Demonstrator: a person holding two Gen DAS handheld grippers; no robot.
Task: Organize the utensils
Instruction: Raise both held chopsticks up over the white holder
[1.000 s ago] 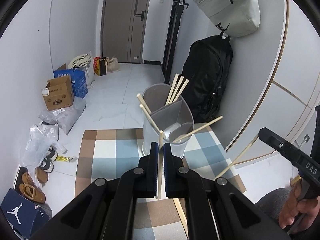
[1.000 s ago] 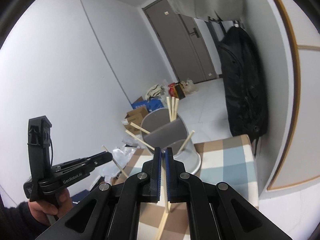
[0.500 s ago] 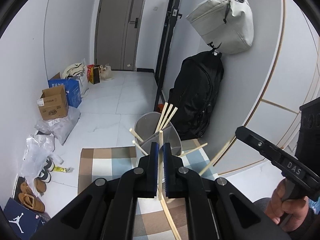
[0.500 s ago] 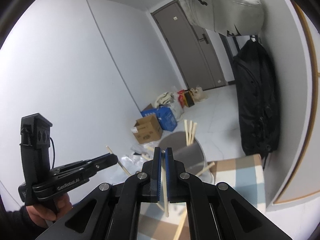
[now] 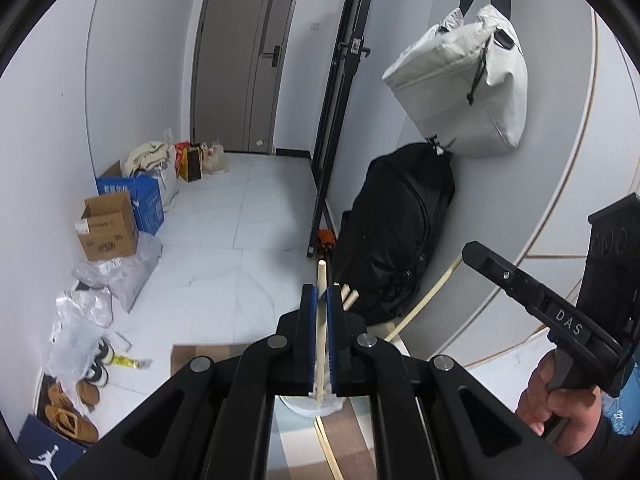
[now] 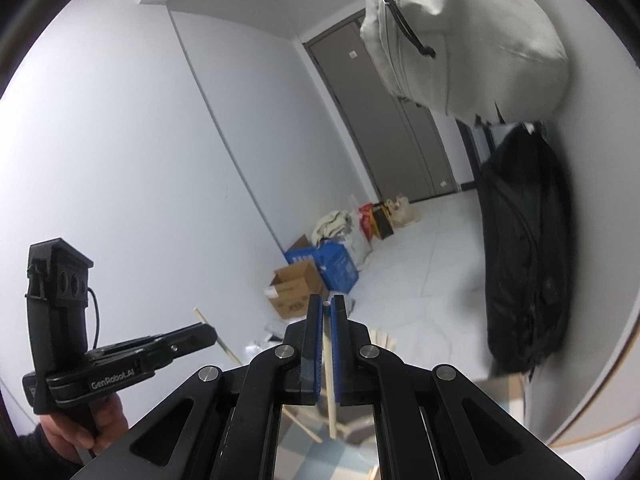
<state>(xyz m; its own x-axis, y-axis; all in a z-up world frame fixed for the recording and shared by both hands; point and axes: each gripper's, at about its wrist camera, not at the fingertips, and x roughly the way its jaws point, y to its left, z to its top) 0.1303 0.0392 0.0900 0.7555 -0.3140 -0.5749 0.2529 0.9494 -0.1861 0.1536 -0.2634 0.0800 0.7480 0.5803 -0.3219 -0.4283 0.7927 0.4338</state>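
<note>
One chopstick [image 5: 321, 280] upright between each gripper's clenched fingers [image 5: 309, 320], tip just past them.

White bag [image 5: 460, 84] hangs above black backpack [image 5: 396, 232].

A: Illumination status?
B: Even, cool, diffuse indoor light; shadows are soft, no glare.
A: Image quality?
B: Strong fisheye curvature, black vignette at corners; right wrist view shows motion blur.
</note>
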